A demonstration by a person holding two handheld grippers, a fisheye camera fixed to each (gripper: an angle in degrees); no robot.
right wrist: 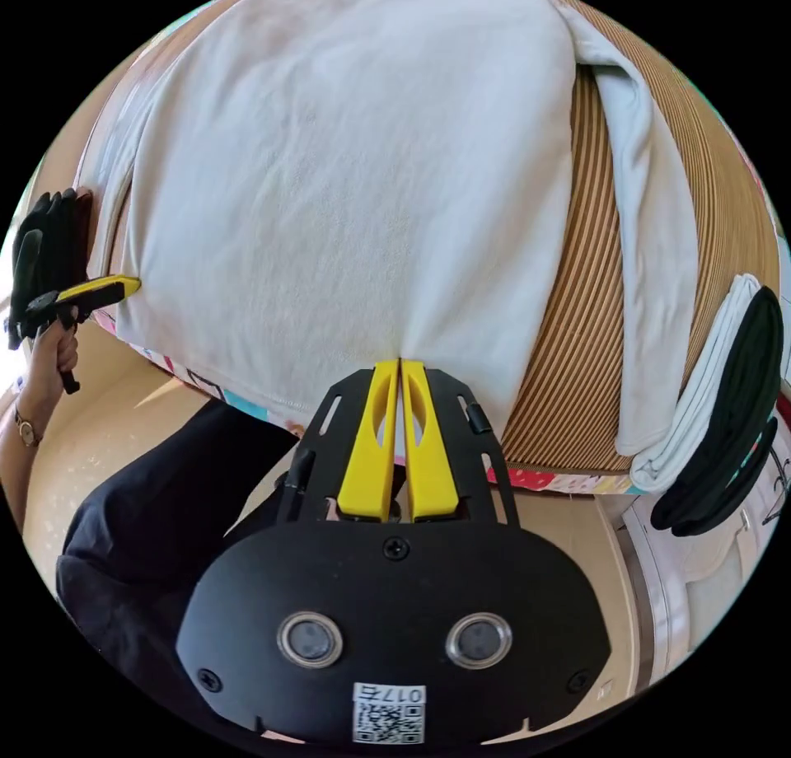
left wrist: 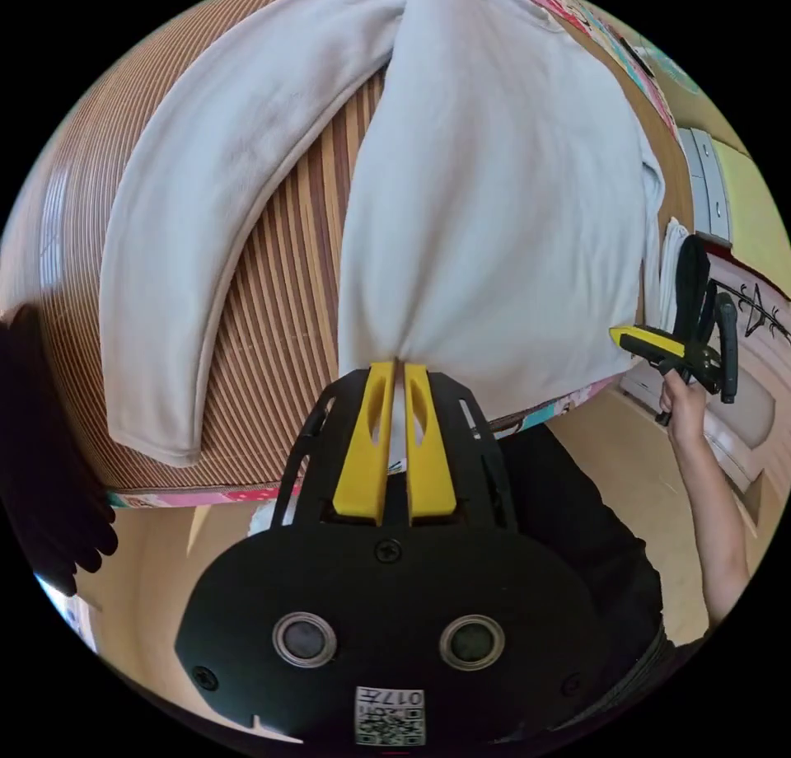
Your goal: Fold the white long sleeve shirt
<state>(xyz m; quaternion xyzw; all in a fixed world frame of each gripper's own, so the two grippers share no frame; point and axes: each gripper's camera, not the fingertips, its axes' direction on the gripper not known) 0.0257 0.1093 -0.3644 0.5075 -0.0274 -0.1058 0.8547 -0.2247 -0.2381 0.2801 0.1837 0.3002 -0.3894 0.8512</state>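
Left gripper view: my left gripper [left wrist: 396, 369] pinches the white long sleeve shirt [left wrist: 494, 189] hem at six o'clock; a sleeve lies unfolded toward nine. Right gripper view: my right gripper [right wrist: 400, 367] pinches the hem too; folding looks barely begun.

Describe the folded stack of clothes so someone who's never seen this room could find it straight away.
Start at the striped brown mat where the white long sleeve shirt lies spread. Follow the shirt's sleeve down to its cuff at the mat's edge. The folded stack sits right beside it: white layers against black ones, folded while the shirt lies open.
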